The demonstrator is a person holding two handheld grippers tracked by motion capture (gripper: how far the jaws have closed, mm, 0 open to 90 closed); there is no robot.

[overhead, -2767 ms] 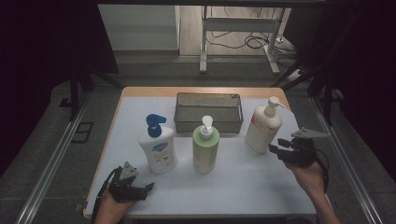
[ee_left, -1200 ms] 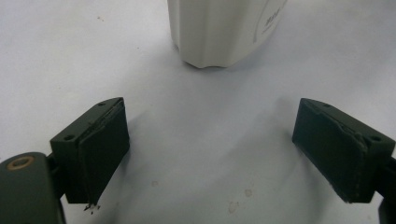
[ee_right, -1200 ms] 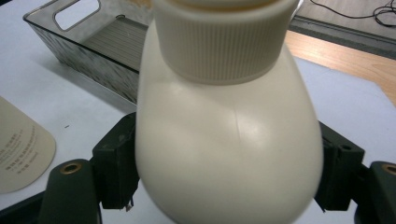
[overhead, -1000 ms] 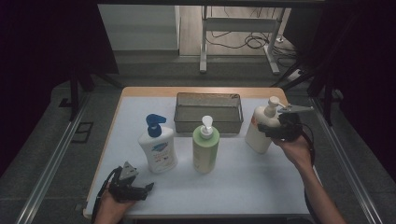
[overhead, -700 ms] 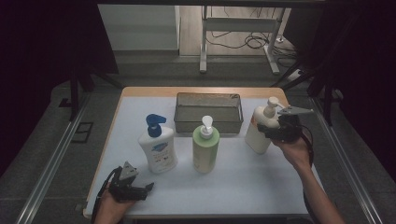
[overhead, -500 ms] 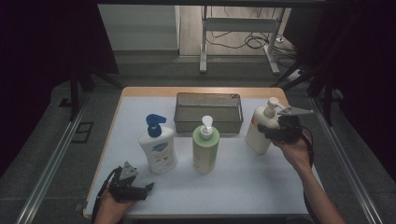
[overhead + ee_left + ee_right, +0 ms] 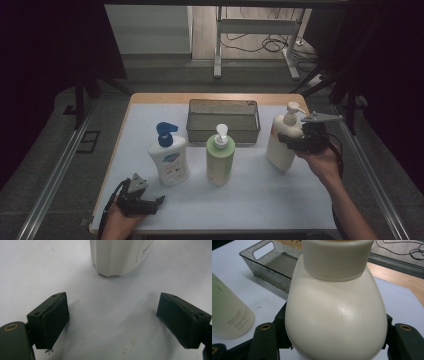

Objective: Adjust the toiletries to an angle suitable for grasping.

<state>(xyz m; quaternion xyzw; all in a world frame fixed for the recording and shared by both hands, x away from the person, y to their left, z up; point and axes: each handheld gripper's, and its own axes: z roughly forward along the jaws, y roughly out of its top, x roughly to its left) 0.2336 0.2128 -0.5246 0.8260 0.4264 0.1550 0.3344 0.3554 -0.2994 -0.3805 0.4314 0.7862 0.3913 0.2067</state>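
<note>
Our table [image 7: 150,97], a wooden top under a pale sheet, stands in a dim room with a grey floor, a metal frame [image 7: 218,35] and loose cables [image 7: 260,45] behind it. Along its far edge sits a grey mesh tray [image 7: 223,120]. In front of the tray, left to right, we see a white bottle with a blue pump [image 7: 167,155], a green pump bottle [image 7: 220,155] and the cream pump bottle [image 7: 282,137].

Our right gripper [image 7: 295,142] has clamped the cream pump bottle at its shoulder, the jaws pressed on either flank just under the ribbed cap; they have just been closing onto it. The bottle leans slightly, near the table's right edge, just beside the tray's right end. In the right gripper view the tray and the green bottle lie beyond it to the left.

Our left gripper [image 7: 152,202] rests low at the near left corner, its jaws spread wide over bare sheet, the blue-pump bottle's base [image 7: 120,257] a little ahead of them.
</note>
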